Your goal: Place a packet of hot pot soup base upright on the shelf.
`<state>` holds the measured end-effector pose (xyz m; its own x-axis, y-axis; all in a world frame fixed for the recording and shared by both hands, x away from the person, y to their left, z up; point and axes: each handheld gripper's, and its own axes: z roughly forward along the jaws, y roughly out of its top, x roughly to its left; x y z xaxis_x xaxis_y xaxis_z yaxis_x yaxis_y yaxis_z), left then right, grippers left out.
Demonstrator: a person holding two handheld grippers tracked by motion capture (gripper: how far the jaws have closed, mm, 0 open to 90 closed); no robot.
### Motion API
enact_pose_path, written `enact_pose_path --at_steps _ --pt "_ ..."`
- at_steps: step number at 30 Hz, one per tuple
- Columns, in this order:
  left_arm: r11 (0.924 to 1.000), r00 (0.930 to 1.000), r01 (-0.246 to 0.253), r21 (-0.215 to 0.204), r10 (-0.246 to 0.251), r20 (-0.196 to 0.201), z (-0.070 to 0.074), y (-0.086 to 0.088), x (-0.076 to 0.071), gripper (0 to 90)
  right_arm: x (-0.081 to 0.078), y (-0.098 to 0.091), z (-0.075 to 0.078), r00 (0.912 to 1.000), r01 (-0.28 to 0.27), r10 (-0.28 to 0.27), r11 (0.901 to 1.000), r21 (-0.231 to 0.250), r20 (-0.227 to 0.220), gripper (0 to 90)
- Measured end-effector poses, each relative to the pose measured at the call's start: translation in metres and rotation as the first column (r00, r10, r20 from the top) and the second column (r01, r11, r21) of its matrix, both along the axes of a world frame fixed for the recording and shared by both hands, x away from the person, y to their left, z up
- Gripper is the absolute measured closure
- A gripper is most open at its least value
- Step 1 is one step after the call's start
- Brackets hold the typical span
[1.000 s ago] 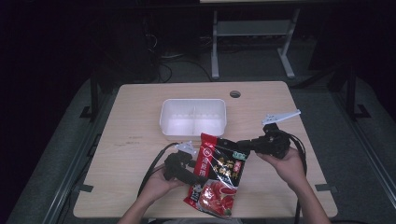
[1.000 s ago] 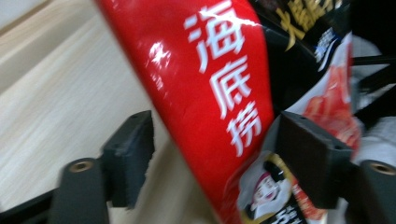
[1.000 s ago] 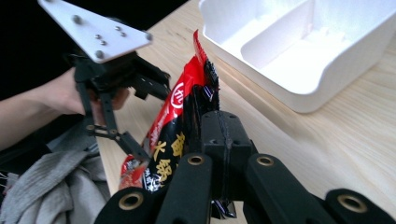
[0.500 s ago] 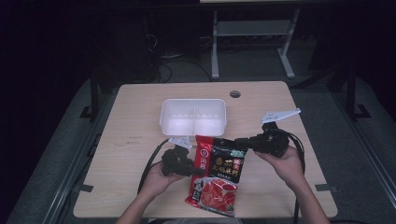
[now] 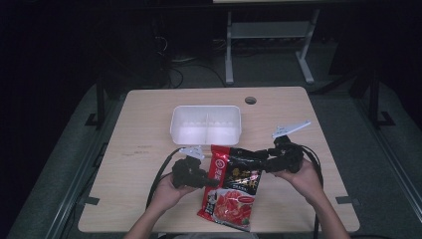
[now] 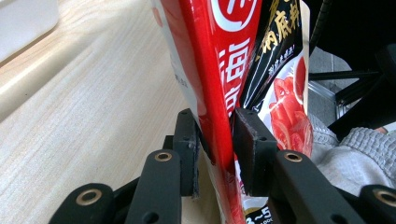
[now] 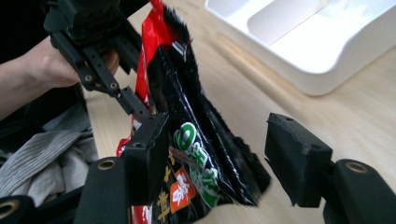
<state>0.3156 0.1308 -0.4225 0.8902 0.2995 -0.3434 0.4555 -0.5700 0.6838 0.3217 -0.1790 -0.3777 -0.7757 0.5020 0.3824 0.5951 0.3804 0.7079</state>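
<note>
A red and black food packet (image 5: 233, 185) lies between my two grippers at the table's front, its lower end past the front edge. My left gripper (image 5: 213, 182) is shut on the packet's red left edge; in the left gripper view the packet (image 6: 233, 60) stands pinched between the jaws of that gripper (image 6: 217, 149). My right gripper (image 5: 259, 158) is at the packet's upper right corner. In the right gripper view its jaws stand open (image 7: 219, 158). The packet's crumpled black corner (image 7: 187, 116) lies between them, against the left jaw. The left gripper (image 7: 93, 51) shows beyond.
A white two-compartment tray (image 5: 206, 124) sits empty at mid-table, just behind the packet, and its wall (image 7: 303, 70) is close to the right gripper. A cable hole (image 5: 250, 100) is in the wooden table (image 5: 144, 129) at the back. Cables trail from both grippers.
The packet's upper part has swung left and its top edge has turned more level. Both grippers shifted slightly with it, the right one inward.
</note>
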Motion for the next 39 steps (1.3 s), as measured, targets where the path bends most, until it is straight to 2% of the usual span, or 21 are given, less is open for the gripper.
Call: enact_pose_path --at_steps 3,5,7,8,9,10,15,16,20,28,32,35,37,39 --pt "1.0000 1.0000 0.002 0.000 -0.002 0.007 0.000 0.000 0.000 71.5 0.002 0.007 -0.006 0.9994 -0.028 0.027 0.9996 -0.003 -0.019 39.7" --pt "1.0000 0.9999 0.001 0.002 -0.001 0.014 0.000 0.000 -0.001 71.5 0.003 0.012 -0.008 0.9983 -0.048 0.048 0.9987 -0.015 -0.034 43.3" --pt "1.0000 0.9998 -0.001 0.008 0.001 0.019 0.001 0.000 -0.002 71.3 0.003 0.015 -0.009 0.9963 -0.075 0.074 0.9972 -0.009 -0.043 51.1" --pt "0.9999 0.9998 0.001 0.012 -0.001 0.019 0.001 0.001 -0.002 70.9 0.003 0.016 -0.009 0.9968 -0.070 0.070 0.9974 -0.013 -0.040 54.4" --pt "0.9999 0.9998 0.001 0.015 -0.001 0.021 0.001 0.001 -0.002 70.1 0.004 0.015 -0.008 0.9968 -0.064 0.064 0.9979 0.000 -0.047 61.7" --pt "0.9999 0.9997 -0.003 0.015 0.003 0.025 0.002 0.002 -0.003 69.5 0.004 0.015 -0.008 0.9961 -0.063 0.064 0.9980 0.005 -0.060 64.0" --pt "0.9995 0.9979 -0.016 0.027 0.014 0.063 0.004 0.006 -0.007 64.7 0.003 0.015 -0.004 0.9955 -0.072 0.072 0.9974 0.003 -0.061 70.3" --pt "0.9995 0.9978 -0.015 0.028 0.014 0.065 0.004 0.007 -0.008 58.8 0.001 0.016 -0.002 0.9959 -0.073 0.073 0.9973 -0.006 -0.054 71.4" --pt "0.9975 0.9945 -0.031 0.063 0.025 0.102 0.003 0.016 -0.017 53.0 -0.001 0.017 0.001 0.9958 -0.077 0.077 0.9970 -0.008 -0.050 71.8" --pt "0.9932 0.9897 -0.059 0.100 0.045 0.136 0.004 0.035 -0.030 48.7 -0.001 0.016 0.007 0.9979 -0.052 0.052 0.9986 0.000 -0.039 71.8" --pt "0.9864 0.9840 -0.085 0.140 0.061 0.167 0.005 0.046 -0.037 47.6 -0.001 0.016 0.017 0.9989 -0.044 0.043 0.9989 -0.018 -0.019 71.7" --pt "0.9844 0.9819 -0.092 0.150 0.064 0.178 0.004 0.049 -0.040 47.2 -0.001 0.017 0.023 0.9990 -0.045 0.045 0.9986 -0.028 -0.006 71.6" --pt "0.9835 0.9819 -0.106 0.147 0.080 0.172 0.003 0.054 -0.043 45.2 -0.001 0.019 0.029 0.9989 -0.047 0.047 0.9982 -0.037 0.005 71.4" --pt "0.9806 0.9777 -0.116 0.158 0.085 0.192 0.004 0.056 -0.046 44.9 -0.001 0.021 0.035 0.9985 -0.052 0.052 0.9980 -0.036 0.014 71.0"
